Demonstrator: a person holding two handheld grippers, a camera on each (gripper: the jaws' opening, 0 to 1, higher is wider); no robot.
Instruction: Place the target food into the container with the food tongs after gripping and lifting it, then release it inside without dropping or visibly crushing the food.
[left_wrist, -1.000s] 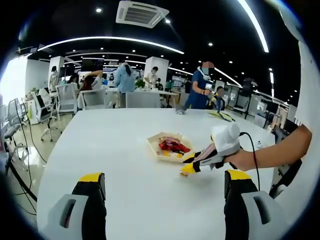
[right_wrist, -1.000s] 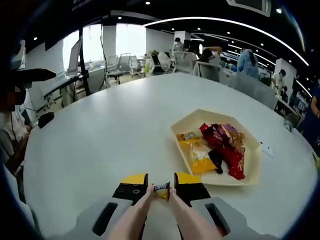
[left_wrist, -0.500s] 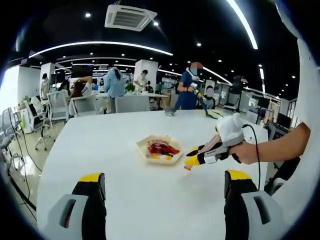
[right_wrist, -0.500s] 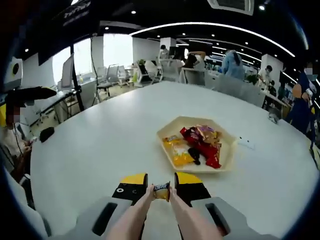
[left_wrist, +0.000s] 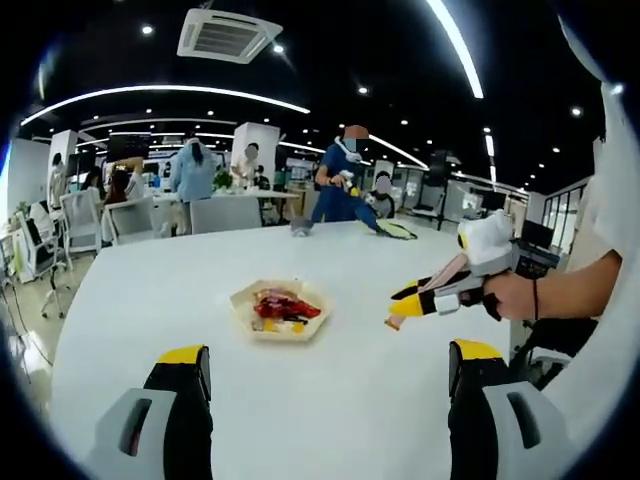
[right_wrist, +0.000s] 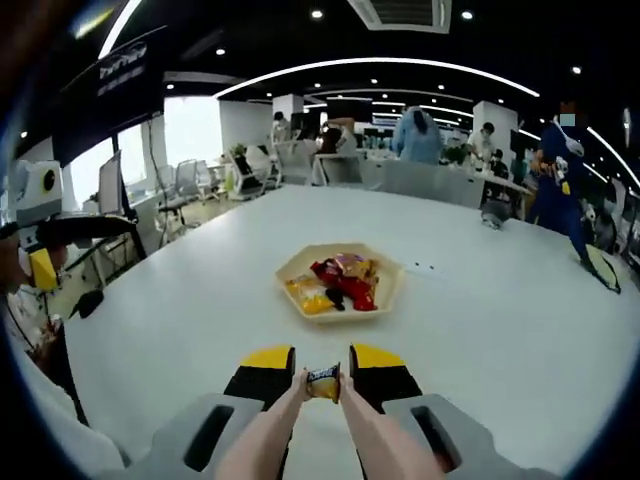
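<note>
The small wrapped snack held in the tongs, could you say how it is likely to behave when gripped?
The small wrapped snack looks light, since the tong tips alone carry it. Its glossy wrapper may be slippery. Probably crushable, so gentle pressure until it reaches the tray.

No text can be read: the print on the small wrapper (right_wrist: 323, 380) and the dark hanging sign (right_wrist: 125, 75) is too blurred.

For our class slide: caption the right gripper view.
Right hand-held gripper with tongs holds a small wrapped snack above the table, short of the snack tray.
</note>
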